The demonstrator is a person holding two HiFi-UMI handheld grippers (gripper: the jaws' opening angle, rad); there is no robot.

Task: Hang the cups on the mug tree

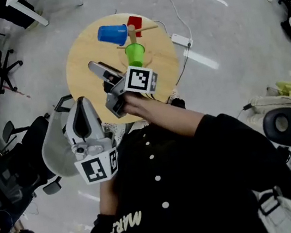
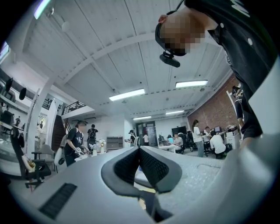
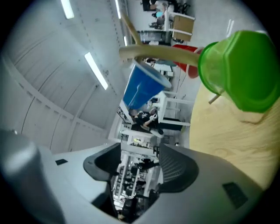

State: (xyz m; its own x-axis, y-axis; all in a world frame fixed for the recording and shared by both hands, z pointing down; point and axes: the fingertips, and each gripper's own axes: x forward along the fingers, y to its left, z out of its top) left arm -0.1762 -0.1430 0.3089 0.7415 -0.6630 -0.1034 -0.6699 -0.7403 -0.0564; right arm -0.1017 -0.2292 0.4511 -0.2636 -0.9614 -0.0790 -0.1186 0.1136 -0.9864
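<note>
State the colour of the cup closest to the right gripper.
The cup is green, clearest in the right gripper view.

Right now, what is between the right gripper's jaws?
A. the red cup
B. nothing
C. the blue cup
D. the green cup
B: in the right gripper view, the right gripper has its jaws apart with only the room behind showing through the gap, while the green cup and the blue cup hang on the mug tree ahead of it.

Mug tree [image 1: 132,31] on far side of table [image 1: 84,65], cups [image 1: 112,34] hung on it
</note>
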